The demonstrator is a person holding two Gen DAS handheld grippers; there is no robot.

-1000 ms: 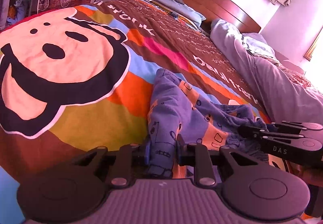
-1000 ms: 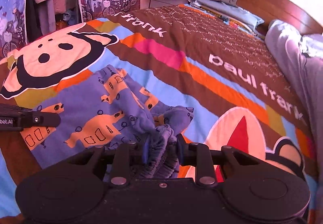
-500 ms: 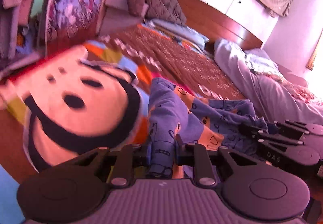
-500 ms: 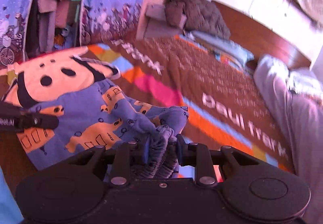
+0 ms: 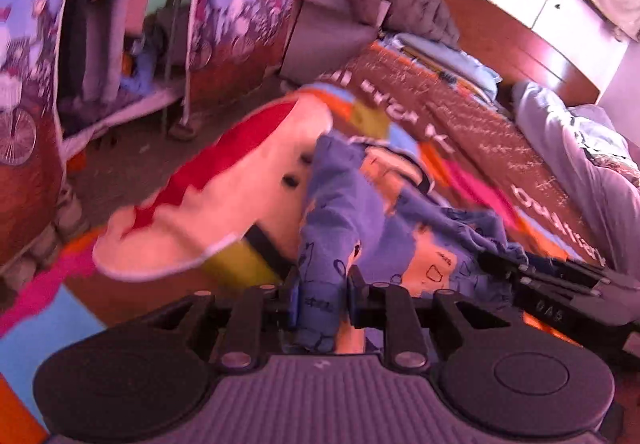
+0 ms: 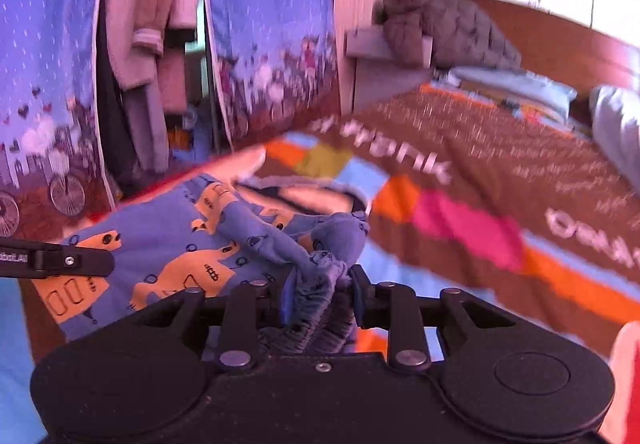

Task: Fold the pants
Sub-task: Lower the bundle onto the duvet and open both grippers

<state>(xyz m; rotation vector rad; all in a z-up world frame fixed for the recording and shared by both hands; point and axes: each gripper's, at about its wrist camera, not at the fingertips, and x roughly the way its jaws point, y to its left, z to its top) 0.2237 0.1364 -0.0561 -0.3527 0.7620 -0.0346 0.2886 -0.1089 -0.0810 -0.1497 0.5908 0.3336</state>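
Two grippers are carrying the cloth: in your left wrist view, your left gripper (image 5: 320, 302) stays clamped on a fold of the blue cotton pants with orange car prints (image 5: 352, 212), its jaws having just eased slightly wider, and the pants have swung toward the edge of the colourful cartoon bedspread (image 5: 500, 132), lifted for a fold. In your right wrist view, your right gripper (image 6: 320, 300), angled downward, pinches the gathered elastic waistband (image 6: 316, 304), jaws likewise slightly eased, while the legs trail across the bedspread toward the other gripper at the left.

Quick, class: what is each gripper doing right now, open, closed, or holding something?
Left gripper: closed on the blue printed pants, jaws just eased slightly.
Right gripper: closed on the pants' bunched waistband, jaws just eased slightly.
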